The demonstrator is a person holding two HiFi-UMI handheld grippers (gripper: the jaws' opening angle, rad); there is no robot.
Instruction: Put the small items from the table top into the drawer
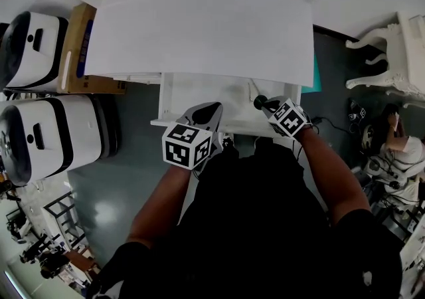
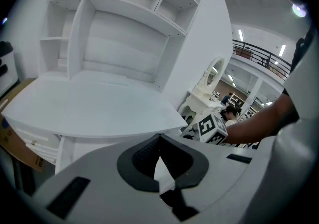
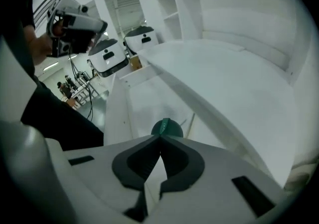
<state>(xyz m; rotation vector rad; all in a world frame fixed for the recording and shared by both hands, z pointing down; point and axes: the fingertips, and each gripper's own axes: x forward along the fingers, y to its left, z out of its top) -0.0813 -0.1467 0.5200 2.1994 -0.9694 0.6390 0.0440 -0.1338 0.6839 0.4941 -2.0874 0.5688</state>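
The white desk top (image 1: 199,32) is bare, and under its front edge a white drawer (image 1: 199,101) stands pulled open. My right gripper (image 1: 263,103) hovers over the drawer's right part, shut on a small dark green round item (image 3: 167,127) that pokes out past the jaw tips. In the right gripper view the drawer floor (image 3: 144,103) lies just below that item. My left gripper (image 1: 211,113) is over the drawer's front middle; in its own view the left gripper (image 2: 159,141) is shut with nothing in it. The right gripper's marker cube (image 2: 209,127) shows beyond it.
Two white machines (image 1: 33,48) (image 1: 46,135) and a cardboard box (image 1: 83,45) stand left of the desk. A white hutch with shelves (image 2: 124,34) rises at the desk's back. An ornate white chair (image 1: 392,58) and a seated person (image 1: 398,141) are at the right.
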